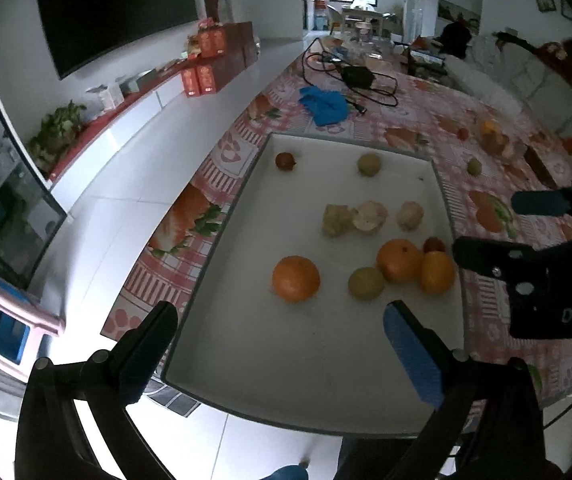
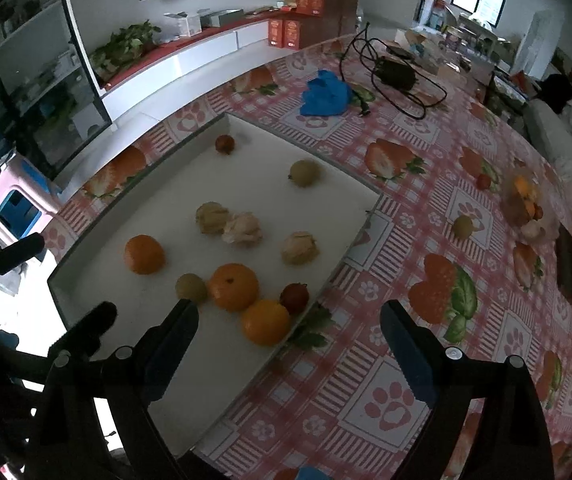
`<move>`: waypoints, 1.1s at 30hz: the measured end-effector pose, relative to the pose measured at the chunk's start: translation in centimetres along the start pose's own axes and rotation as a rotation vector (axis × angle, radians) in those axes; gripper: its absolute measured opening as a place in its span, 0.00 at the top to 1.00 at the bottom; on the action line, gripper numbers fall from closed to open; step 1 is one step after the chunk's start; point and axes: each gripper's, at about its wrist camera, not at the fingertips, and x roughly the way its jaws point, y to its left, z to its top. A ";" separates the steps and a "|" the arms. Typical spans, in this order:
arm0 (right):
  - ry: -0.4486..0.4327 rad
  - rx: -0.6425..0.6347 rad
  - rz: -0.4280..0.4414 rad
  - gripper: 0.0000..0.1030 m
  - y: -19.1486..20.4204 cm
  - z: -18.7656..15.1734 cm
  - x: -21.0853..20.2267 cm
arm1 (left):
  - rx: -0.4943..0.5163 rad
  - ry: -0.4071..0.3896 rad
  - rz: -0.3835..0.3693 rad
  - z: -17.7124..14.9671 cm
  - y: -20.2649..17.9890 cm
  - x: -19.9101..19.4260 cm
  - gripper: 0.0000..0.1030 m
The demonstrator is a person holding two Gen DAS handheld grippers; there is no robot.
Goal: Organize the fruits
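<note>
1. Left wrist view: the left tongs stand wide and empty above the near part of the white tray, which lies on the checked tabletop. A lone orange lies just ahead, between the lines of the two fingers. A cluster of orange fruit, a yellow-orange fruit and a green fruit lies ahead and to the right, near the right tongs.

2. Right wrist view: the right tongs are spread wide with nothing between them, straddling the tray's right edge. The yellow-orange fruit lies right at the tongs, between the fingers and nearer the left one. More fruit lies off the tray, far right: a green one and a clear bowl holding some.

3. Judgement: the round fruits have no long axis to line up. The right hand is nearer the stray fruit and bowl; the left is nearer the lone orange.
</note>
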 end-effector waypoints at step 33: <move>-0.007 -0.040 0.008 0.00 1.0 -1.0 -1.0 | 0.059 0.014 0.007 -0.4 -2.3 -0.4 0.00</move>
